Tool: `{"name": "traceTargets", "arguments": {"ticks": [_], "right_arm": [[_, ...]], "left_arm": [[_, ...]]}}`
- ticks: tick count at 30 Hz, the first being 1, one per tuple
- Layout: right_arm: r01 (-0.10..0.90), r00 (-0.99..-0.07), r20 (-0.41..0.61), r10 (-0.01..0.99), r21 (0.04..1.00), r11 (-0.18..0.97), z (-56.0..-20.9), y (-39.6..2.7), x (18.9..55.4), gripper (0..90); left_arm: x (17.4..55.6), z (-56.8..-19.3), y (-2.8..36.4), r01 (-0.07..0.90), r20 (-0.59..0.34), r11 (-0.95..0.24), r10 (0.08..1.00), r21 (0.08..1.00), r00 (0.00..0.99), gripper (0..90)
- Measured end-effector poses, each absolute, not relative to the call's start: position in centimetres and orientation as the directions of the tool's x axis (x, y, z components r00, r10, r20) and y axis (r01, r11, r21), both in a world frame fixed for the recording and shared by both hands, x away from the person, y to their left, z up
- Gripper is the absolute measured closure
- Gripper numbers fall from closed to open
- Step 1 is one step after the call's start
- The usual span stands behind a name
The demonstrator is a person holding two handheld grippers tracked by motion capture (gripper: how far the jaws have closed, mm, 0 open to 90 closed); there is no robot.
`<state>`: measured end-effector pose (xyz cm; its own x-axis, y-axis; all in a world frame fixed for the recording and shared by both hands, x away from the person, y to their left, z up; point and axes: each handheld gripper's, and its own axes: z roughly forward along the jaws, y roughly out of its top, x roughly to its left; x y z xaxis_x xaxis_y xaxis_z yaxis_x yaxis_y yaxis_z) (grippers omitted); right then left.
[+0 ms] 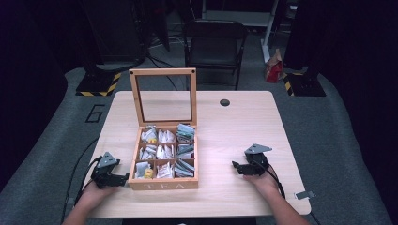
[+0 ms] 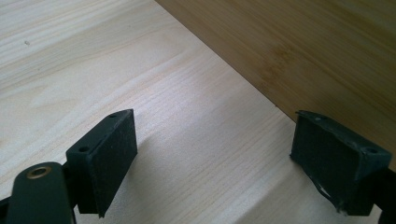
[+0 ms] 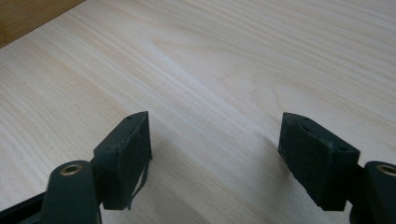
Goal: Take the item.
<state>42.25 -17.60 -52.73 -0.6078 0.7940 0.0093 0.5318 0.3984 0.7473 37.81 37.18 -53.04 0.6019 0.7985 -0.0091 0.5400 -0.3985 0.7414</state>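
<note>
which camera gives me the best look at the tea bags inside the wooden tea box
The high view: it looks down into the open tea box, so the tea bags show in all nine compartments. The left gripper view catches just the box's plain wooden side; the right gripper view catches a corner of it. Neither shows any bags.

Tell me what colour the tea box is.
The tea box is light honey-brown wood, with pale "TEA" lettering on its front; the high view shows it best.

Both grippers' fingers (image 2: 109, 154) wide apart
</note>
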Motion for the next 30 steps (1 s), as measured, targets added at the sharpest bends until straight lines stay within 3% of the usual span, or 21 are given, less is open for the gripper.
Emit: {"name": "traceTargets", "arguments": {"ticks": [30], "right_arm": [[0.543,-0.598,0.018,0.802,0.745,0.388,-52.46,-18.00,42.38,38.9]], "left_arm": [[37.84,-53.03,37.22,0.538,-0.006,-0.402,0.797,0.741,0.604,13.9]]}}
